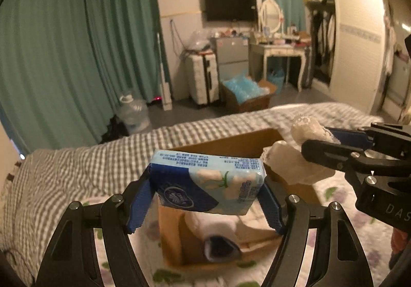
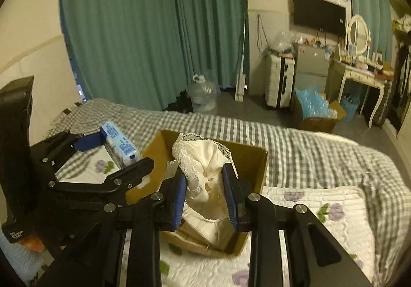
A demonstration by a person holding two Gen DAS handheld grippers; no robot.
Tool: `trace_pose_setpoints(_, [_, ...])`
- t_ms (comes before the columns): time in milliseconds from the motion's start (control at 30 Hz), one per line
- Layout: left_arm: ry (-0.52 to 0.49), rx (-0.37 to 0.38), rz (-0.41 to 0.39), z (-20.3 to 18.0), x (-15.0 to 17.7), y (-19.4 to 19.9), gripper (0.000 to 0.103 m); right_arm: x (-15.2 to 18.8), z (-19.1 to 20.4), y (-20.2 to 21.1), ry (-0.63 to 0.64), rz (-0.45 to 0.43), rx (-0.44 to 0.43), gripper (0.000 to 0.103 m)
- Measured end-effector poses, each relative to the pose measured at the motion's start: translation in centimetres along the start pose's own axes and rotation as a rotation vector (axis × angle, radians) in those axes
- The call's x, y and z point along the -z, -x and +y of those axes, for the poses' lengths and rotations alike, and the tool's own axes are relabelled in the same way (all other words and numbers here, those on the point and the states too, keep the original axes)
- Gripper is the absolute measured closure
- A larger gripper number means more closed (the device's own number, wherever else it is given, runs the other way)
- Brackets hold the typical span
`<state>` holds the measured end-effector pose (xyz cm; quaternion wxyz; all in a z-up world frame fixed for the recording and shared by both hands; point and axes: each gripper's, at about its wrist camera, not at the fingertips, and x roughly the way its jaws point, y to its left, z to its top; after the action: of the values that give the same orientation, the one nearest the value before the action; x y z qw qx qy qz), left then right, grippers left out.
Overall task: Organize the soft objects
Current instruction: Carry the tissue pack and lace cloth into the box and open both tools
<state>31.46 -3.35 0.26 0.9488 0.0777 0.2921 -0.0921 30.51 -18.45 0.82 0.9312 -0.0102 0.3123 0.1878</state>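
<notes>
L gripper (image 1: 206, 203) clamps tissue pack (image 1: 209, 181) — R gripper (image 2: 205, 194) clamps cream cloth (image 2: 205, 158) — over box (image 2: 254, 171).

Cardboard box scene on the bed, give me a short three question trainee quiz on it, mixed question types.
1. True or false: the left hand-held gripper is shut on the tissue pack.
2. What does the right hand-held gripper grip? A) cream lace-trimmed cloth B) a bottle C) a pillow
3. Fill in: both items are held above the cardboard ___.

Key: 1 true; 2 A; 3 box.
</notes>
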Motion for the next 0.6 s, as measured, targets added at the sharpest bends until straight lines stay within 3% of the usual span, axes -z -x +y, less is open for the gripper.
trace_pose_setpoints(267, [-0.065, -0.016, 0.033, -0.9, 1.4, -5.9, 0.019, 1.1, -3.0, -6.7, -0.06, 0.049, -0.015, 0.073])
trace_pose_setpoints(400, [-0.051, -0.029, 0.054, -0.9, 1.7, -6.6, 0.011, 1.3, -3.3, -6.8, -0.053, 0.035, 0.006, 0.03])
trace_pose_setpoints(600, [-0.014, -0.059, 0.044, 0.2, 1.1, -4.1, 0.011, 0.4, -3.5, -3.3, -0.066, -0.025, 0.048, 0.01])
